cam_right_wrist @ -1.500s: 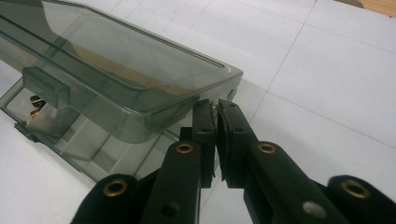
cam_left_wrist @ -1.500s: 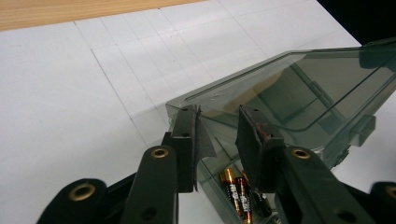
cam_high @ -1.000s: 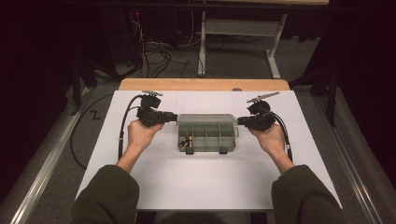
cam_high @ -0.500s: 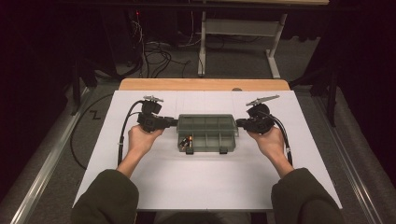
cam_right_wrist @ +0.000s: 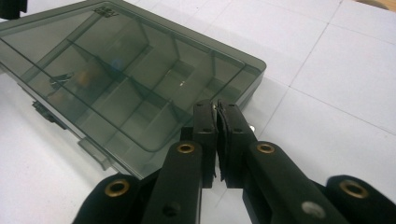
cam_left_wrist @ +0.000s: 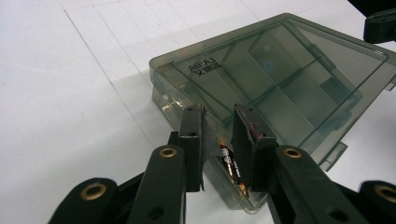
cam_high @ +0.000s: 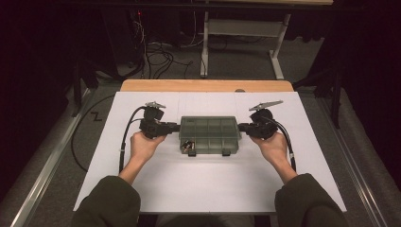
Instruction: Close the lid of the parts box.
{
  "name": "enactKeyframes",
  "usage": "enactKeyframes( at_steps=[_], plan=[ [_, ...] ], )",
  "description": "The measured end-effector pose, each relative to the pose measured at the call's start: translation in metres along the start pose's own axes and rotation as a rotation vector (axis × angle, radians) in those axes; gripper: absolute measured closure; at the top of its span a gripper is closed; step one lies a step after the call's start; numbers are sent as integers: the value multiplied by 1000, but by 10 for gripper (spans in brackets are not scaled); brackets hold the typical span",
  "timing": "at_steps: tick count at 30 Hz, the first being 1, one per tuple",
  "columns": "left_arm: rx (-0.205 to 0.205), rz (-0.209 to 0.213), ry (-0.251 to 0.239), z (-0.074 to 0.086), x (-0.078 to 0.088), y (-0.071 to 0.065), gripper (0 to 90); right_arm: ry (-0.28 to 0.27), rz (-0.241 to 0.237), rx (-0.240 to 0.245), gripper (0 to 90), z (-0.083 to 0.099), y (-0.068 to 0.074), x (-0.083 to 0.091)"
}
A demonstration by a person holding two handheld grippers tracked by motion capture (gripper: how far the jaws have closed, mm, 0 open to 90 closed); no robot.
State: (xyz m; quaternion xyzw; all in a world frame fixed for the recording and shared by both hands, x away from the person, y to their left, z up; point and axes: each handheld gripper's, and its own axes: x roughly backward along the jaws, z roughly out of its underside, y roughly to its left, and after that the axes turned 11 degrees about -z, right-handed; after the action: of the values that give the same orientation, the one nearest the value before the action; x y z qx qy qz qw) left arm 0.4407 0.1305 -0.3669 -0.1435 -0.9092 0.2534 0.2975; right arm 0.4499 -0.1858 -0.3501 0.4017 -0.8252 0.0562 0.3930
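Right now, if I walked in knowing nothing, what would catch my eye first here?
Probably the smoky see-through compartment box with its lid shut, lying mid-table on the white sheet. A left gripper and a right gripper meet its two ends. A battery lies in one corner compartment, nearest the left gripper.

High view looks down; gripper views closely share the box (cam_high: 209,134)

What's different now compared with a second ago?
The left gripper has slid in against the left end of the smoky compartment box, and its jaws have just been closing, with nothing gripped between them. The right gripper stays shut at the right end. The box stays closed on the white table.
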Motion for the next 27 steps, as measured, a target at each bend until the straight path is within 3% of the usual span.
enactKeyframes(
  at_steps=[7, 27],
  plan=[
    [-51, 10, 8, 11, 0, -8, 733, 0, -15, 7, 887, 5, 2, -3],
    [-56, 2, 3, 26, -4, -5, 748, 21, -34, 7, 887, 16, 3, -13]
  ],
)
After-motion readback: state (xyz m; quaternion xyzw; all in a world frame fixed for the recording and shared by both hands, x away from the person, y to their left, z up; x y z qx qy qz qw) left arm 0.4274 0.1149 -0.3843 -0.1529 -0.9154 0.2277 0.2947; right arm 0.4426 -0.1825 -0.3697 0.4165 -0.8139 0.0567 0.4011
